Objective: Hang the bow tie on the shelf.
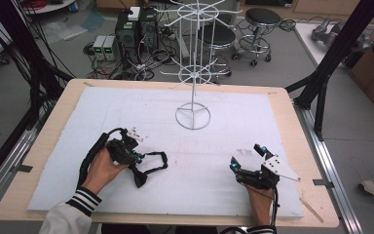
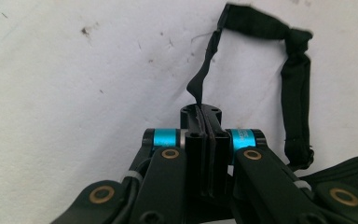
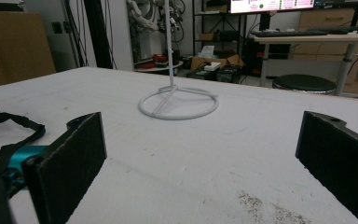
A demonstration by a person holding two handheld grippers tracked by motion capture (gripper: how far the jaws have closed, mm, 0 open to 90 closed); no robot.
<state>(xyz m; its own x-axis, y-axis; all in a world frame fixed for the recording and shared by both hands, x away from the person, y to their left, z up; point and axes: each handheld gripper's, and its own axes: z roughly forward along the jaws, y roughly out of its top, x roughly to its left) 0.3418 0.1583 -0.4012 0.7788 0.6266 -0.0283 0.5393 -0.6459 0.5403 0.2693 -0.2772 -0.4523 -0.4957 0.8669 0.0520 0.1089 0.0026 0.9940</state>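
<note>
On the white-covered desk (image 1: 126,105), near its front left corner, the left hand-held gripper (image 2: 204,114) pinches a black fabric strap loop (image 2: 294,79), while the right hand-held gripper (image 1: 246,156) rests spread near the front edge.

Ahead of the right gripper (image 1: 246,157), whose jaws stand wide apart, the white mat (image 1: 233,126) is bare up to the ring base of the white wire stand (image 1: 193,116). The stand's mast and spoked tiers rise above that base and block passage straight forward at height. To that gripper's left, the black strap (image 1: 151,165) lies on the mat, one end pinched in the closed jaws of the left gripper (image 2: 203,116); its loop occupies the surface ahead and to the right of those jaws.
</note>
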